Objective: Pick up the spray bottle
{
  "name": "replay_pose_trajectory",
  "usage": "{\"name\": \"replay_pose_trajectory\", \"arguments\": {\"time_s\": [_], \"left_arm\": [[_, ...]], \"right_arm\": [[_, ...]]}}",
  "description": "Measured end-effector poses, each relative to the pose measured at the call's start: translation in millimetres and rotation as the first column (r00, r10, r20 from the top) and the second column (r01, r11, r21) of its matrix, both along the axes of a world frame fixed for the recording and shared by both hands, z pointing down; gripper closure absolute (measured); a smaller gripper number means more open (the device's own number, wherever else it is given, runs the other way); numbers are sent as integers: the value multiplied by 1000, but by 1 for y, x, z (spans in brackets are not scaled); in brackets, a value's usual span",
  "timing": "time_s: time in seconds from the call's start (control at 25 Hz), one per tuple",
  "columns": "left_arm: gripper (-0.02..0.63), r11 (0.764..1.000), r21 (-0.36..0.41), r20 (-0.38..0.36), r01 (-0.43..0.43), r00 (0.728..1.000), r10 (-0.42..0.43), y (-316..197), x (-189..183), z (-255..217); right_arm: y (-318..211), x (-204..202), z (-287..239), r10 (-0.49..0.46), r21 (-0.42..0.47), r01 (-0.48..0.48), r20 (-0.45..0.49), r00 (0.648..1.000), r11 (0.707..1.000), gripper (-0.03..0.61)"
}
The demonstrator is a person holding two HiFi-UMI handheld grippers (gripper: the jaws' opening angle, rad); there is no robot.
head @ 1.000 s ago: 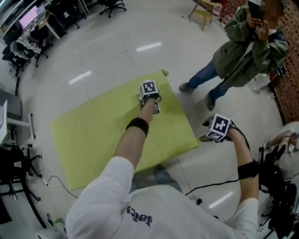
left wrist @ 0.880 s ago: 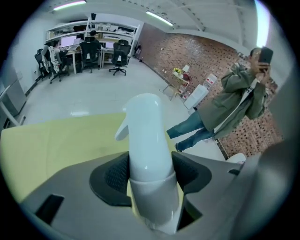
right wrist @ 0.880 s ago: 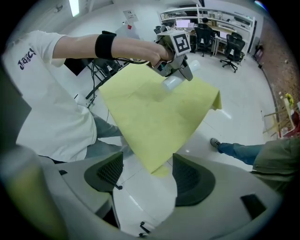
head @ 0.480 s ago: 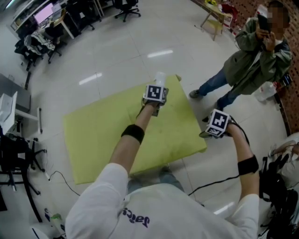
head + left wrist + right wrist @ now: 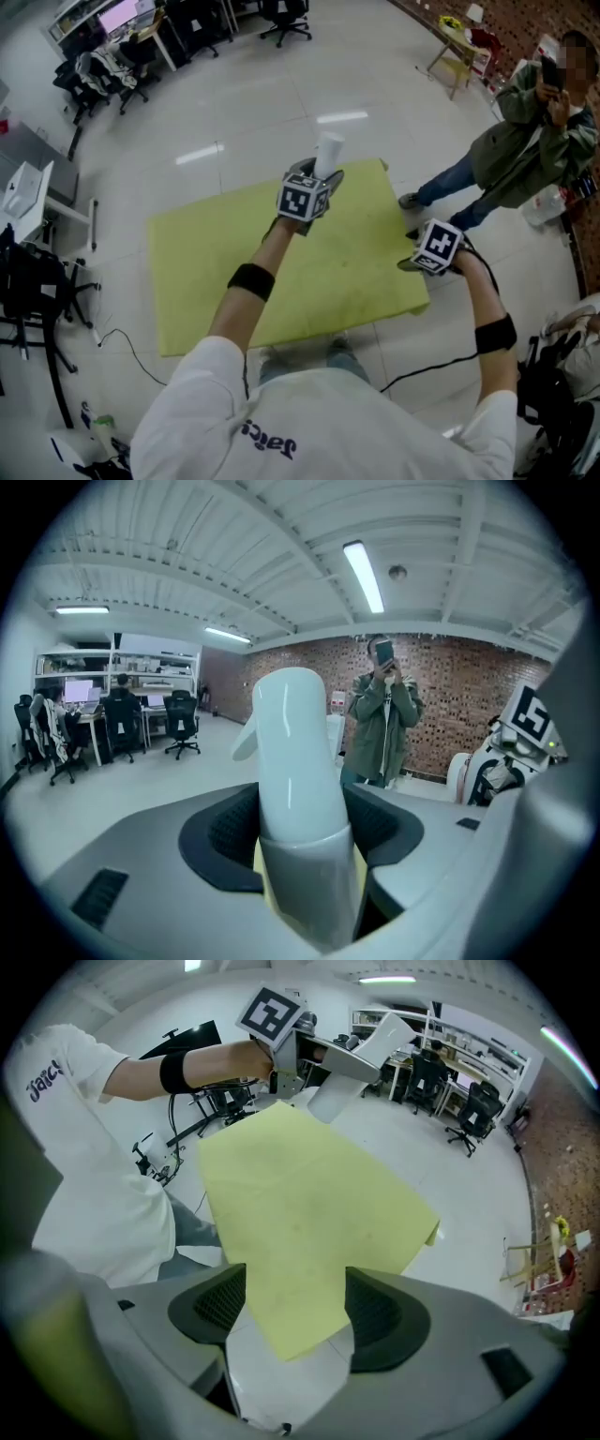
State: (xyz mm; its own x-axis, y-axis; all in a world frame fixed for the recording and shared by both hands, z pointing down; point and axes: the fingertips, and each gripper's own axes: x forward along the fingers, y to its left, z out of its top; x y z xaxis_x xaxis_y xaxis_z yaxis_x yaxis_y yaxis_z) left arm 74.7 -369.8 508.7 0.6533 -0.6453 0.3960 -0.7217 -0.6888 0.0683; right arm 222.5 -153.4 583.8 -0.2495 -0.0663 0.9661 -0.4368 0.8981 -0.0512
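My left gripper [image 5: 314, 183] is shut on the white spray bottle [image 5: 328, 153], lifted well above the yellow-green table [image 5: 216, 272]. In the left gripper view the bottle [image 5: 295, 780] stands upright between the two dark pads, its white head with a small nozzle above a clear body. From the right gripper view the bottle [image 5: 361, 1065] shows tilted in the raised left gripper [image 5: 309, 1071]. My right gripper [image 5: 412, 262] hovers over the table's right edge, pointing steeply down. Its jaws [image 5: 295, 1312] stand open with nothing between them.
A person in a green jacket [image 5: 539, 150] stands beyond the table's far right corner, holding up a phone. Desks and office chairs [image 5: 103, 66] line the far left. A black stand [image 5: 33, 300] is to the left, a cable [image 5: 412, 370] runs on the floor.
My left gripper has risen from the table top with the spray bottle and rolled, pointing more level. The right gripper has drifted toward the table's right edge.
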Motion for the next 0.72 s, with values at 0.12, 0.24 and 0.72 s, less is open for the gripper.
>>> {"name": "replay_pose_trajectory", "arguments": {"time_s": [0.12,0.24,0.72], "left_arm": [[337,998,54,-40,17,999,-15,7,-28,-19],[337,995,72,-87,62,995,-56,14,-64,-32],[337,958,117,-122,261,961,-247,66,-227,-41]], "right_arm": [[-9,-17,-9,-1,48,0,24,1000,999,236],[-19,-36,-20,0,93,-5,55,999,996,236],[-36,-111,-43,-7,252,-44,200,980,967,236]]}}
